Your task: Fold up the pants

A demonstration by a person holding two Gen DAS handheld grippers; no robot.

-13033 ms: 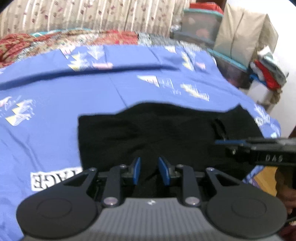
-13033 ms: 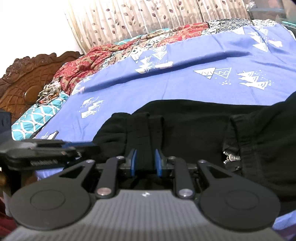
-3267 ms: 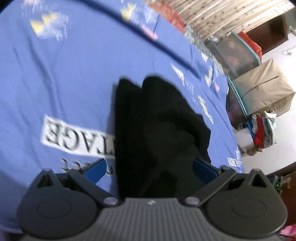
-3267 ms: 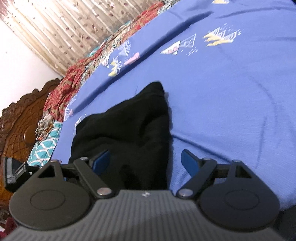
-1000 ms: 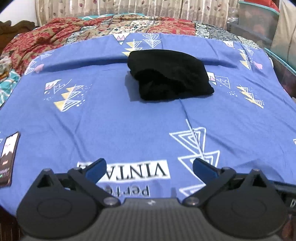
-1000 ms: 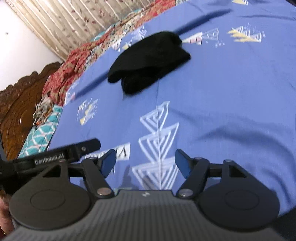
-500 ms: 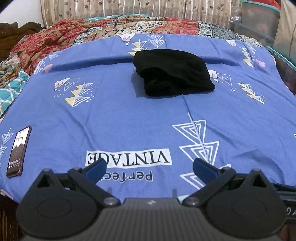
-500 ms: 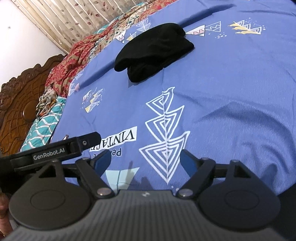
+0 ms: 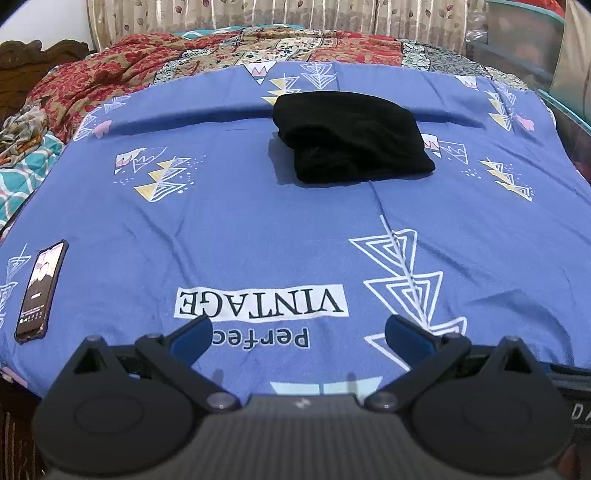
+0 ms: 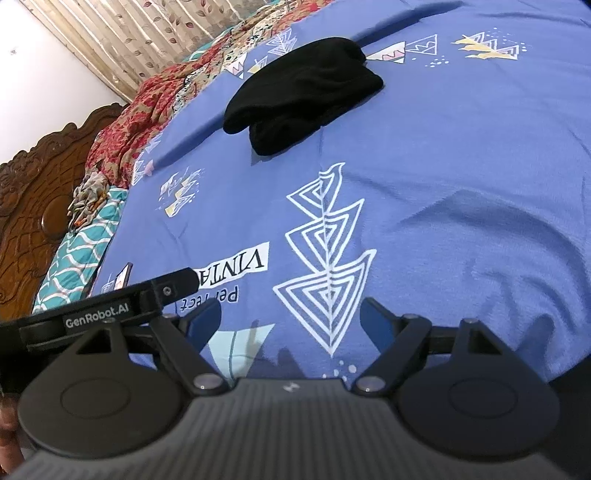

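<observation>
The black pants (image 9: pixel 351 136) lie folded in a compact bundle on the blue bedsheet (image 9: pixel 258 229), far from both grippers; they also show in the right wrist view (image 10: pixel 299 92). My left gripper (image 9: pixel 298 330) is open and empty, held back over the bed's near edge. My right gripper (image 10: pixel 291 317) is open and empty too, also over the near edge. The left gripper's finger (image 10: pixel 110 310) shows at the left of the right wrist view.
A phone (image 9: pixel 40 291) lies on the sheet at the near left. A red patterned quilt (image 9: pixel 110 77) and curtains (image 9: pixel 258 14) are behind. A carved wooden headboard (image 10: pixel 33 192) is at the left. Storage bins (image 9: pixel 524 33) stand at the far right.
Both grippers, which earlier released the pants, have drawn back a little further toward the bed's near edge. The folded pants have not moved.
</observation>
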